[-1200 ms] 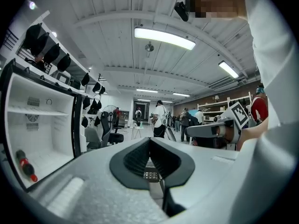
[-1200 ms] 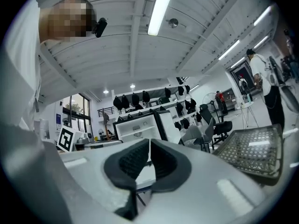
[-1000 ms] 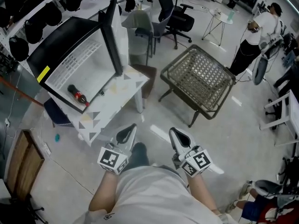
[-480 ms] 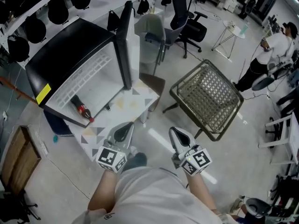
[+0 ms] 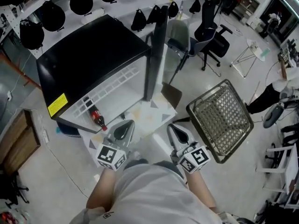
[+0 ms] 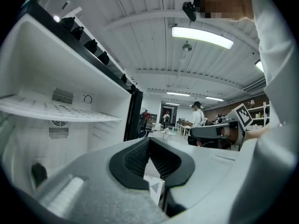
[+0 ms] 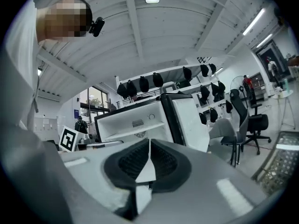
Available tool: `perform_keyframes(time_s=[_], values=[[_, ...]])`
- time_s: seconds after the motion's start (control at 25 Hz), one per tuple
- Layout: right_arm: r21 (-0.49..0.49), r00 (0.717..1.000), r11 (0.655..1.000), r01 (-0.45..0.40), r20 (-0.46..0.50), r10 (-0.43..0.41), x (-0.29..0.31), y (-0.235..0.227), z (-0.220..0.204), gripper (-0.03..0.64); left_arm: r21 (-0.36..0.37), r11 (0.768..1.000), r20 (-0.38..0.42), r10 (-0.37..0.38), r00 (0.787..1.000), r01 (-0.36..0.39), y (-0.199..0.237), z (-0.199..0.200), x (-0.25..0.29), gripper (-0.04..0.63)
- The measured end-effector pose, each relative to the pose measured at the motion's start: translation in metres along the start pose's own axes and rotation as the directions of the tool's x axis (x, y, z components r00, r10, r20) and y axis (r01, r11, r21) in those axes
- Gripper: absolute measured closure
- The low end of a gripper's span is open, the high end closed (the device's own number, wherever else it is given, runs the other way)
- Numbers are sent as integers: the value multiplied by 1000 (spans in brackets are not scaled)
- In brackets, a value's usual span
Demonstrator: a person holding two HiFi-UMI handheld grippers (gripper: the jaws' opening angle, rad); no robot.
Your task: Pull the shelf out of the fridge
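surface: a white table (image 5: 152,118) with a grey and tan triangle print is being used as the stand for the black mini fridge (image 5: 93,55). Bare top is being left only along the near edge.
room: a pale glossy floor (image 5: 60,171) is being viewed steeply from above. Black bags (image 5: 51,15) are being hung along the back wall.
fridge door: the fridge door (image 5: 156,50) is being shown open and edge-on at the fridge's right side.
shelf: the white wire shelf (image 5: 110,88) is being carried inside the cabinet, above a cola bottle (image 5: 96,119) that is lying at the front of the cabinet floor.
left gripper: the left gripper (image 5: 125,127) is being held low at the person's waist, over the table's near edge. The jaws are being pressed together with nothing between them.
right gripper: the right gripper (image 5: 176,132) is being held beside the left one, apart from it. Its jaws are closed and empty.
edges: the table's near edge and right corner are being approached by both gripper tips.
open room: clear floor is being shown left of the table. A wicker chair (image 5: 219,120) is being seen near the table's right corner, and an office chair (image 5: 212,27) behind the door.
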State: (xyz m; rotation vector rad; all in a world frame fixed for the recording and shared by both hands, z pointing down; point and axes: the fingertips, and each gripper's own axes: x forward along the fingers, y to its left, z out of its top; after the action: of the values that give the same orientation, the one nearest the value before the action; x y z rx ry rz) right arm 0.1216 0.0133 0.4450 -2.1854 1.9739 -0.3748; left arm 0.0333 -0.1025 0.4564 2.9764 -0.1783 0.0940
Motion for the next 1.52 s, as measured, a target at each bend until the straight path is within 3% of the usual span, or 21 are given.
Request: perform_keyframes(time_s=[0.28,0.52,0.72,0.88,1.08,1.28,1.52], values=[[16,993,994,-111,-48,112,60,3,1,605,-22,993,2,119,993,-119,41,5,-8,586],[21,954,961,-276,-113,277,107,9,2,606,-49,958,10,285,959,-284,66,7,-20,586],[36,888,905,-423,-180,423,148,13,-1,605,-142,887,46,448,893,-438,87,9,-27,587],[87,848,871,-484,-201,491,175,12,-3,604,-194,844,70,519,852,-499,98,12,-27,586],[130,802,830,-543,-213,558,204,20,-5,603,-330,759,123,624,771,-561,115,19,-41,586],[272,758,785,-556,-220,614,225,27,-16,580,-489,679,192,696,691,-548,129,25,-51,584],[500,752,714,-491,-170,637,247,38,-14,501,-688,586,229,735,638,-428,145,24,-60,477]])
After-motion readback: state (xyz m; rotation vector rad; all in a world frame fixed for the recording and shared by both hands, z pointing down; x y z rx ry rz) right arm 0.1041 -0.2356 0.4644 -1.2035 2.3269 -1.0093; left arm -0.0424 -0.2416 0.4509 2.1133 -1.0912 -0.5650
